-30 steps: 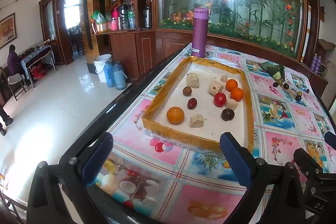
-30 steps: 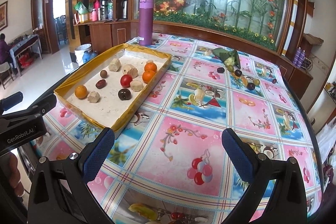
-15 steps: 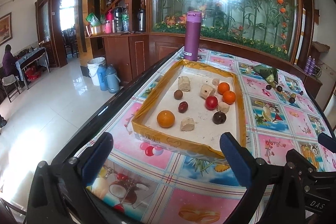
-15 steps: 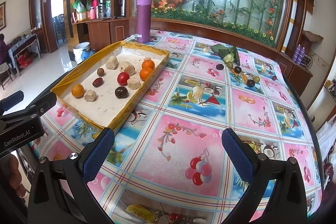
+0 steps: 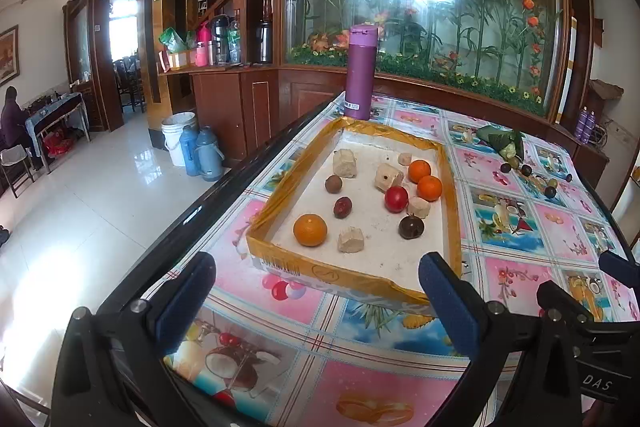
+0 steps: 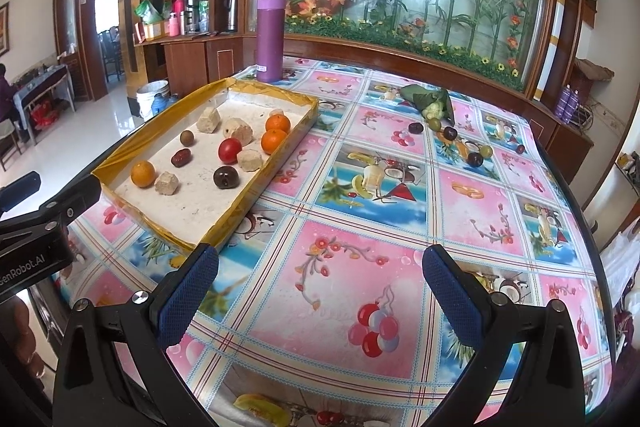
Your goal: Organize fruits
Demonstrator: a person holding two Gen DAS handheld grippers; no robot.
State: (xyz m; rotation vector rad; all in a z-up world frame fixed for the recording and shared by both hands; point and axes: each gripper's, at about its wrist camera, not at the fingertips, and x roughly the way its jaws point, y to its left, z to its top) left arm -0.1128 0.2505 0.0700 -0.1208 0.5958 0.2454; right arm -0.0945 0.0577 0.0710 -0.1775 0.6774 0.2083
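A shallow white tray with a yellow taped rim (image 5: 264, 217) (image 6: 288, 143) sits on the left of the table. It holds three oranges, one at the near end (image 5: 310, 229) (image 6: 143, 173), a red fruit (image 5: 396, 199) (image 6: 229, 150), dark fruits and several beige chunks. Loose dark and green fruits (image 6: 450, 133) (image 5: 526, 170) lie by a green leaf bundle (image 6: 428, 99) at the far right. My left gripper (image 5: 316, 301) is open and empty, just short of the tray's near end. My right gripper (image 6: 320, 291) is open and empty above the tablecloth.
A tall purple flask (image 5: 361, 72) (image 6: 271, 35) stands beyond the tray's far end. The table's left edge (image 5: 192, 215) drops to a tiled floor with a white bucket and blue jugs (image 5: 196, 151). A glass flower panel backs the table.
Both grippers have drifted slightly: the tray sits a little more to the right and larger in the left view. Both stay open and empty. No fruit has moved.
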